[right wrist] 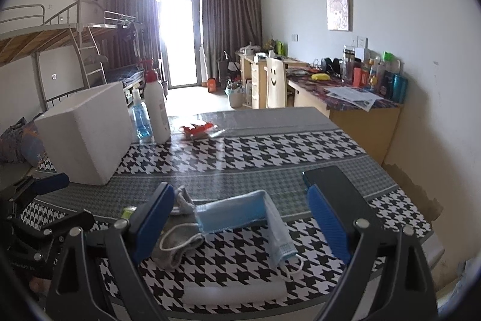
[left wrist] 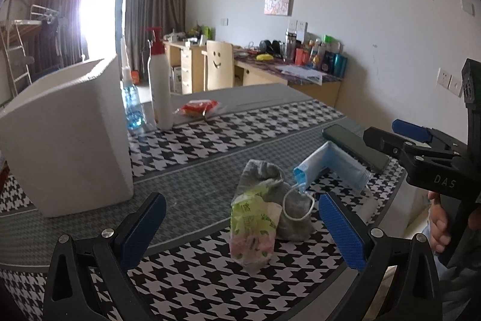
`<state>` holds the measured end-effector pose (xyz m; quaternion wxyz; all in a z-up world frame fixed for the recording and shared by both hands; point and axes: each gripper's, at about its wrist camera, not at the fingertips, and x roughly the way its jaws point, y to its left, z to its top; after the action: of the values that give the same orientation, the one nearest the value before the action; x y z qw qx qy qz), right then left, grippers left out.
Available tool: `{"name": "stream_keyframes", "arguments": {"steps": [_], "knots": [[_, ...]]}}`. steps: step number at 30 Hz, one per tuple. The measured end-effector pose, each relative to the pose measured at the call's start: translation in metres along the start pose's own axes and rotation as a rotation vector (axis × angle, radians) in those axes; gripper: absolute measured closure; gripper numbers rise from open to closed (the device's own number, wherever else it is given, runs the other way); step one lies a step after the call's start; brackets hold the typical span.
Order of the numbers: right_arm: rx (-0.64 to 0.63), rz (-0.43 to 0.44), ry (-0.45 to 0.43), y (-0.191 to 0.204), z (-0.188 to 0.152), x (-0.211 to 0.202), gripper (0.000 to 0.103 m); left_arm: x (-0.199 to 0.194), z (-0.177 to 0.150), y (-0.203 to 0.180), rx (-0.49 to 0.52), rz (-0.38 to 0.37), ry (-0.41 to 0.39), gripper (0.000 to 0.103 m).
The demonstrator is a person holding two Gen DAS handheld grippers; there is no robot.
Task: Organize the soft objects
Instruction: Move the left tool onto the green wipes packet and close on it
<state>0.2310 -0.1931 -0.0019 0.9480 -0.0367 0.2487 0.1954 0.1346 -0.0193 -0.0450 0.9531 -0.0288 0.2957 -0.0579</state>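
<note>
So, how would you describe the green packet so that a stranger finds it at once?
Start at the big white foam box on the checked tablecloth, then look toward the near table edge, between the fingers of the left hand-held gripper. The green packet lies there against a grey sock. Only it is shiny, crinkled plastic with green print.

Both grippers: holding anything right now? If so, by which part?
Nothing held. Left gripper is open above the green tissue pack and grey sock; right gripper is open over the blue face mask. No fingers touch anything.
</note>
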Motion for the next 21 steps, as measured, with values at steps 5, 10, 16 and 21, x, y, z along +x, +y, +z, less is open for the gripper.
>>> {"name": "stream_keyframes", "arguments": {"steps": [5, 10, 16, 21], "knots": [[-0.011, -0.01, 0.02, -0.001, -0.006, 0.006, 0.01, 0.007, -0.003, 0.002, -0.014, -0.005, 0.027, 0.001], [-0.019, -0.024, 0.044, -0.004, -0.011, 0.014, 0.01, 0.018, -0.006, 0.0, 0.006, 0.003, 0.065, 0.001], [-0.001, -0.03, 0.093, -0.011, -0.019, 0.03, 0.01, 0.03, -0.011, -0.001, 0.005, -0.007, 0.11, 0.001], [-0.004, -0.033, 0.122, -0.013, -0.025, 0.038, 0.01, 0.037, -0.013, -0.002, 0.018, 0.003, 0.137, 0.003]]}}
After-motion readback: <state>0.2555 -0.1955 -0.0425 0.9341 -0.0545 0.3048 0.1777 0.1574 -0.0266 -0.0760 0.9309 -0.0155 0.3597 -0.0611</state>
